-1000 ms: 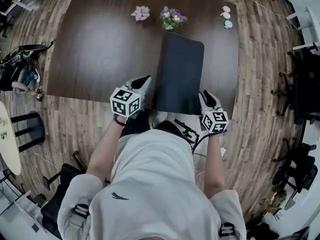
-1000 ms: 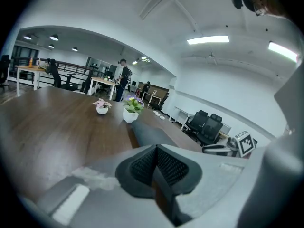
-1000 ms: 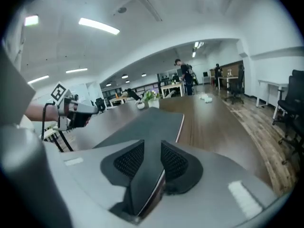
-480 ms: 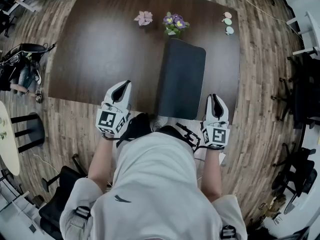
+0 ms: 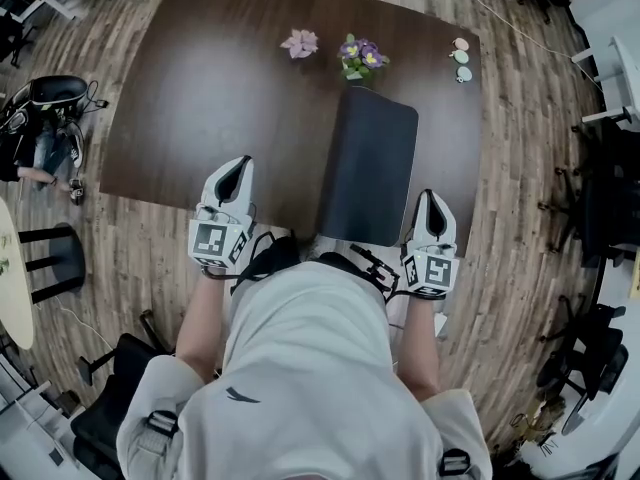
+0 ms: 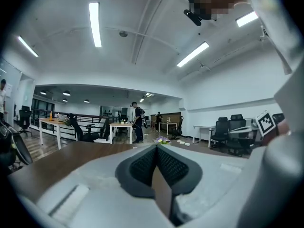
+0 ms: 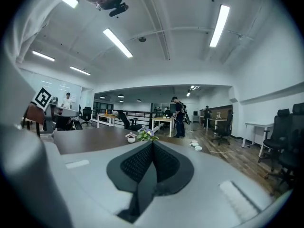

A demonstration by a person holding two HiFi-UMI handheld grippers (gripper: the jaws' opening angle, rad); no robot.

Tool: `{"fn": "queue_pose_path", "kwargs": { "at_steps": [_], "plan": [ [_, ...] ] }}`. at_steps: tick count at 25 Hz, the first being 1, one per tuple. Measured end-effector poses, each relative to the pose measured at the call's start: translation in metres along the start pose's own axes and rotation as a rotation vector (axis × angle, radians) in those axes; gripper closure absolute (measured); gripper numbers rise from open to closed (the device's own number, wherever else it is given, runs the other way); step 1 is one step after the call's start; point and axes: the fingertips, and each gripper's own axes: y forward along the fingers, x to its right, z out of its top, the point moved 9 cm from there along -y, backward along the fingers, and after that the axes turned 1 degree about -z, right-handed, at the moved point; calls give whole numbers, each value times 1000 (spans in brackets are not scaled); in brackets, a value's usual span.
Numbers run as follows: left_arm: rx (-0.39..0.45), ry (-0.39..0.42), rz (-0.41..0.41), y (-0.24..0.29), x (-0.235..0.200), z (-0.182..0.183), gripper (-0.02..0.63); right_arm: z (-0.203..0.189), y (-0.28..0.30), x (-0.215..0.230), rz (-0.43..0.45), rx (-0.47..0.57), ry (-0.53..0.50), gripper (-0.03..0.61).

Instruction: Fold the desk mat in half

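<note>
The dark desk mat [image 5: 370,163] lies as a narrow rectangle on the brown table [image 5: 220,88], right of centre, with its near end at the table's front edge. My left gripper [image 5: 238,166] rests over the front edge, well left of the mat and apart from it. Its jaws are shut with nothing between them, as the left gripper view [image 6: 156,148] shows. My right gripper [image 5: 429,200] sits just right of the mat's near corner, not touching it. Its jaws are also shut and empty in the right gripper view [image 7: 152,144].
A pink flower [image 5: 300,42] and a purple potted flower [image 5: 362,56] stand at the table's far side, just beyond the mat. Small round objects [image 5: 460,58] lie at the far right corner. Bags [image 5: 40,118] sit on the floor to the left, office chairs [image 5: 600,168] to the right.
Both grippers have drawn away from the mat's near corners. The left one moved leftward along the table edge. The right one pulled back toward me. The mat stays flat.
</note>
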Motion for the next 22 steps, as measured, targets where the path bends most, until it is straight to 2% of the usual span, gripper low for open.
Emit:
{"fn": "queue_pose_path", "kwargs": {
  "at_steps": [22],
  "plan": [
    [-2,3,-19,-9,-24,-3,606,-4,5,-8,-43,-39,104,578]
  ]
}}
